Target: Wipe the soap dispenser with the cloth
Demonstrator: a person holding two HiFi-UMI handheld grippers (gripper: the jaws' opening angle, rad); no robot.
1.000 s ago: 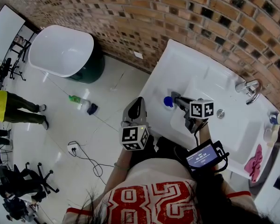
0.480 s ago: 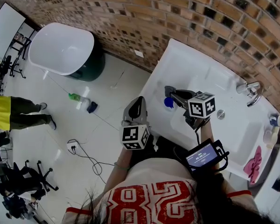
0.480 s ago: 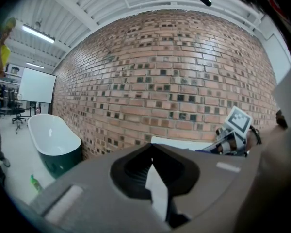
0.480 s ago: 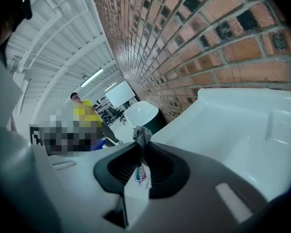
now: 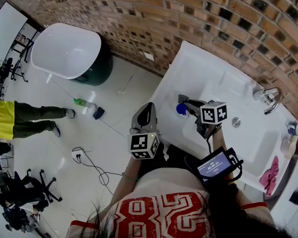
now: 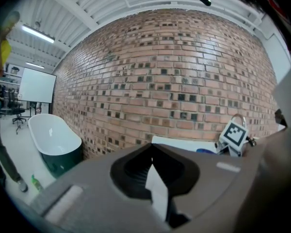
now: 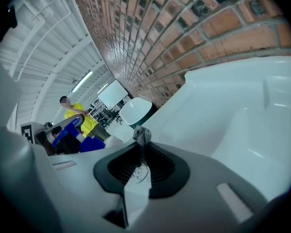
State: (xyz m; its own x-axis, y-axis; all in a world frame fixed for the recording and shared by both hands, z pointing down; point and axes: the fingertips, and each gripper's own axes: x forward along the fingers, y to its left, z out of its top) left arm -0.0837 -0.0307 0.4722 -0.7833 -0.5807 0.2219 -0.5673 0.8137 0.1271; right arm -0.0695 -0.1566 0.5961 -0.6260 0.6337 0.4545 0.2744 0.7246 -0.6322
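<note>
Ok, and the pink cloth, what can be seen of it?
The pink cloth is soft-looking fabric, crumpled in a heap, not folded. It lies at the right end of the white sink counter, near its front edge, beside a small bottle. No gripper touches it; the right gripper is across the basin.

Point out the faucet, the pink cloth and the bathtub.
faucet (image 5: 265, 95), head view, on the chrome spout.
pink cloth (image 5: 270, 173), head view, middle of the bunched fabric.
bathtub (image 5: 64, 51), head view, on its bare white inside.
</note>
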